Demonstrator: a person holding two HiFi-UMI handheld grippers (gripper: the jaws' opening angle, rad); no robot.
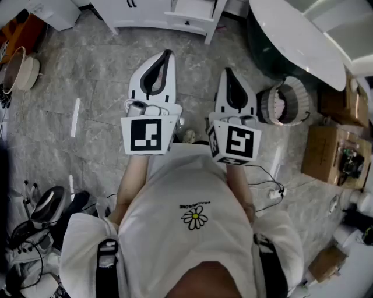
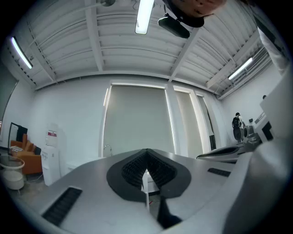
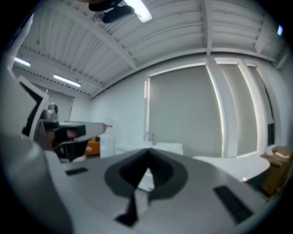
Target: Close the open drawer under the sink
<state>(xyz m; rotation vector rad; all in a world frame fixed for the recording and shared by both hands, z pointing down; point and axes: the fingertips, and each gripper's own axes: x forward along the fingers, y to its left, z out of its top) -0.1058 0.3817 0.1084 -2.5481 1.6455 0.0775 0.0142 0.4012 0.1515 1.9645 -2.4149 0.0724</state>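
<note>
Both closed: left gripper (image 1: 168, 54); right gripper (image 1: 227, 70)

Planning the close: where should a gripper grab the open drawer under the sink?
Likely the small dark handle in the middle of the drawer front, coming straight in from the person's side: the panel juts out of the cabinet facing that way.

No legible writing
The small print (image 1: 193, 206) above the daisy (image 1: 194, 217) on the white shirt (image 1: 169, 192) is too tiny to read.

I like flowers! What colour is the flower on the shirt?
The flower has white petals and a yellow middle; the head view shows it best.
</note>
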